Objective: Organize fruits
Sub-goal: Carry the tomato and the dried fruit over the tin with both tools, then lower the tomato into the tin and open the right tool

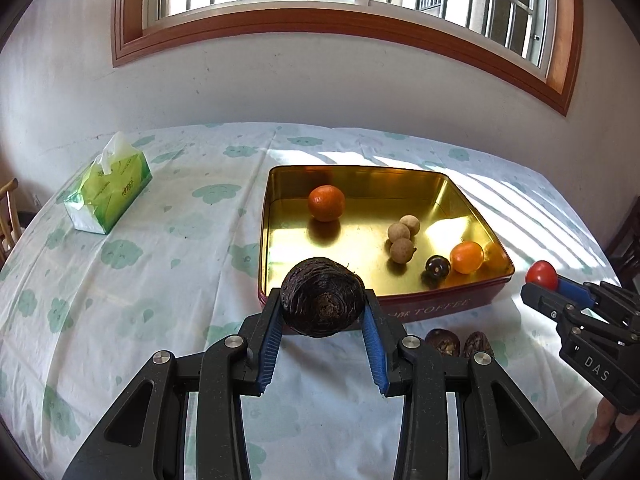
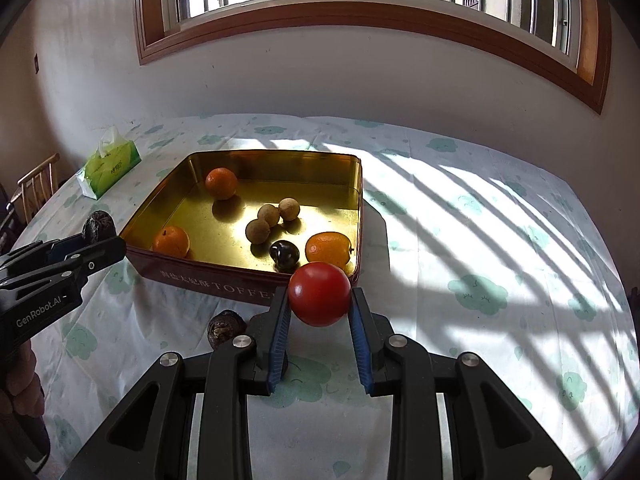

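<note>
My left gripper (image 1: 323, 307) grasps a dark fruit (image 1: 322, 298), my right gripper (image 2: 319, 300) a tomato (image 2: 319, 294); the tin (image 1: 440, 308) at 12 o'clock holds several fruits, two dark ones (image 1: 442, 342) remain outside.

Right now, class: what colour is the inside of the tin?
Shiny gold inside the tin, clearest in the left wrist view.

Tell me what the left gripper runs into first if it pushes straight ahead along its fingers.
Probably the near wall of the toffee tin. The left gripper, shut on the dark water chestnut, points at it. If held above the rim, which depth leaves unclear, it would pass over toward the orange.
</note>
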Demonstrator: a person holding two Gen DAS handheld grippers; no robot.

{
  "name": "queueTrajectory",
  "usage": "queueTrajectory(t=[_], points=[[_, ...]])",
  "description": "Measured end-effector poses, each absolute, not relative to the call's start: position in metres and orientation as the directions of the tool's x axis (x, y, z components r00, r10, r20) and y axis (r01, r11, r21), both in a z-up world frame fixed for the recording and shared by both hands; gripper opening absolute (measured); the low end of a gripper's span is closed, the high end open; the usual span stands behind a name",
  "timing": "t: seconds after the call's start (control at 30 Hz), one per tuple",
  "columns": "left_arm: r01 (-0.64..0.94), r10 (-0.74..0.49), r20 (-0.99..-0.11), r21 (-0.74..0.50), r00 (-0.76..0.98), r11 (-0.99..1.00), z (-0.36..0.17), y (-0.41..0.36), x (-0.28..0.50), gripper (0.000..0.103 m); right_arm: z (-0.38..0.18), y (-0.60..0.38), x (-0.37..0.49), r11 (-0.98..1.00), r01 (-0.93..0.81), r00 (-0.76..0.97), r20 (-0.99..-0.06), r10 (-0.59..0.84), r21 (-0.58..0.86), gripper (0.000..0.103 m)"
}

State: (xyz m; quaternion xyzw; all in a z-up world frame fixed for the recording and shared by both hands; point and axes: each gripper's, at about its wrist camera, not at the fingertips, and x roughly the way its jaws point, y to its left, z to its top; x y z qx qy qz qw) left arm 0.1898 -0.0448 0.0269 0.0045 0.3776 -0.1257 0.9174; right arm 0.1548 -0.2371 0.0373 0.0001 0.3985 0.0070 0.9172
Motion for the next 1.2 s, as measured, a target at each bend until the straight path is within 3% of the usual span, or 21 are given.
queueTrajectory(t=[1.2], points=[[0.245,-0.179,-0.731,-0.016,0.659,0.969,-0.01,-0.066,0.258,0.039,0.0,-0.214,0.233,0.998,-0.055,0.634,-0.772,0.047,0.016,0.027]])
